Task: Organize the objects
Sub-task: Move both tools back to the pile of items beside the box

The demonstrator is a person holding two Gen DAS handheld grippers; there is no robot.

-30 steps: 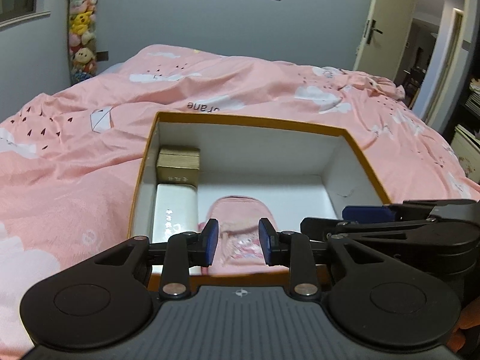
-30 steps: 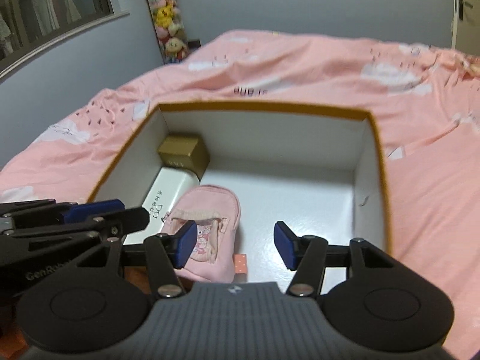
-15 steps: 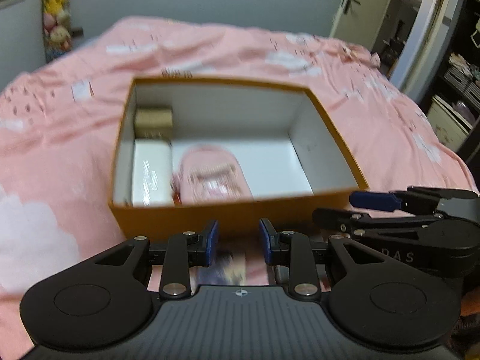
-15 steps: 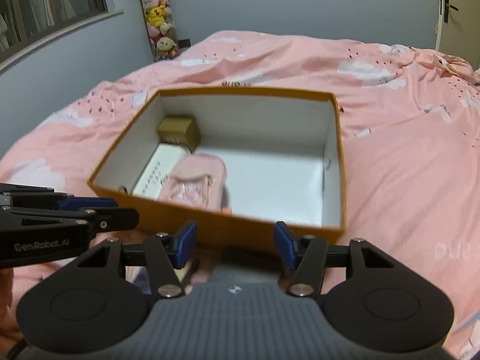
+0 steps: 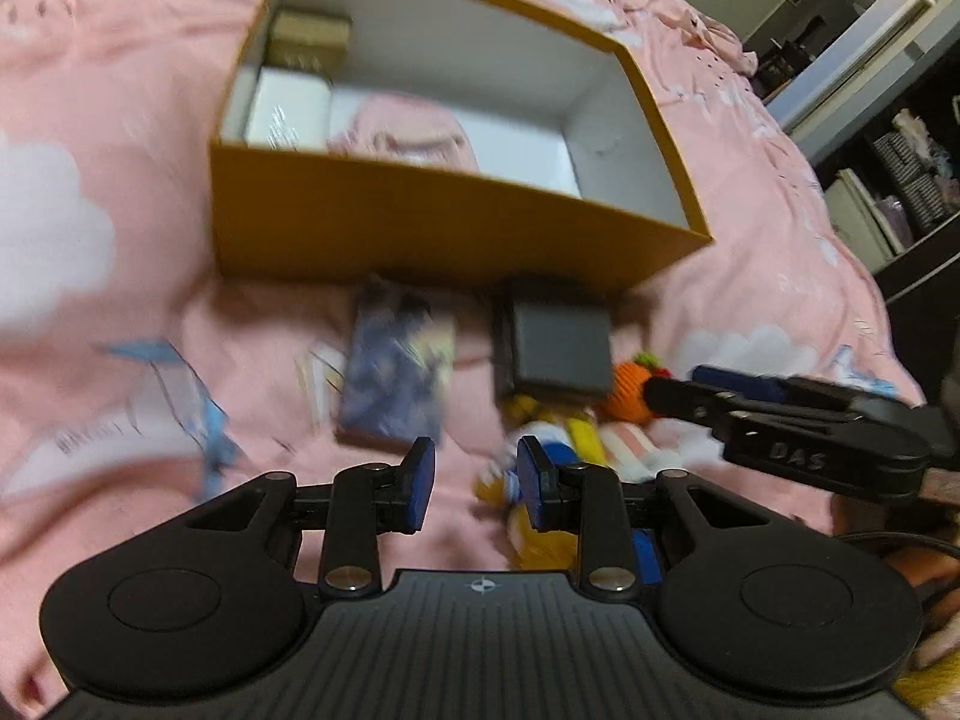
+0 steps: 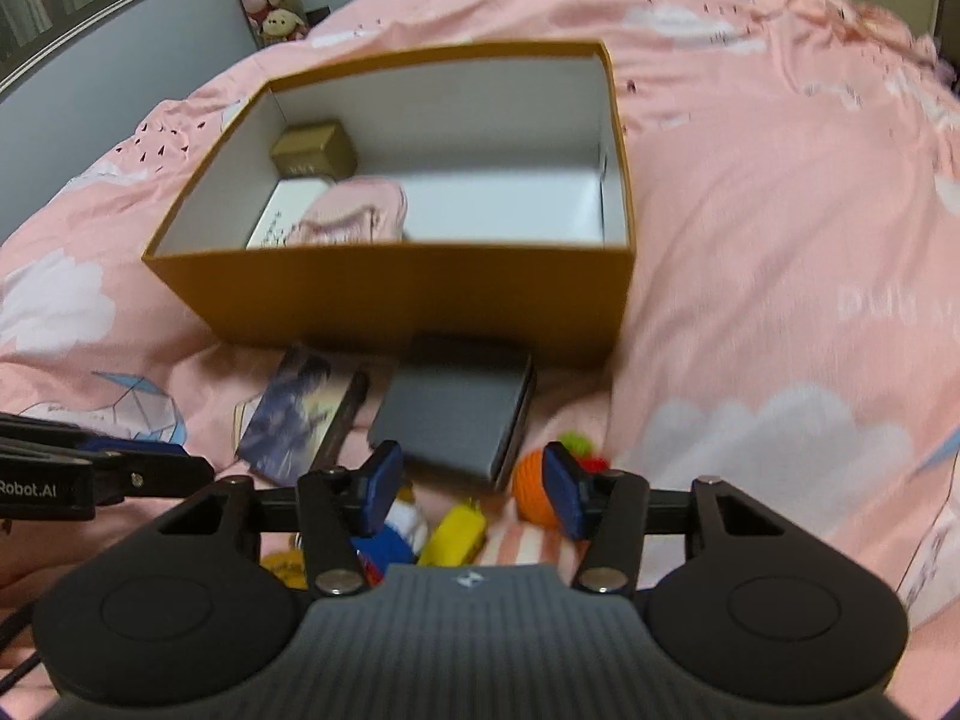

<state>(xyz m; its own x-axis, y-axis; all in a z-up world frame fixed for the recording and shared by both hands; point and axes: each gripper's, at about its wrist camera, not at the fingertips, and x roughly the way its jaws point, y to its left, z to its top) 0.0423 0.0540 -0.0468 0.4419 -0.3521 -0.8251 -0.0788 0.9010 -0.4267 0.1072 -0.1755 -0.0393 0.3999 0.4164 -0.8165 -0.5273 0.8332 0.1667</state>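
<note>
Three things in the box (image 6: 390, 294), several left on the bed (image 6: 780, 240); left claw (image 5: 477, 483) narrowly parted, empty; right claw (image 6: 474, 489) closing, empty.

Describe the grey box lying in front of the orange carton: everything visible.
The grey box is a flat, matte, rectangular case, plain on top with no marking visible, and its right edge looks layered, like a lid on a base. It lies flat on the pink bedspread against the orange carton. A picture card lies beside it, an orange knitted ball near its corner. No gripper touches it.
</note>
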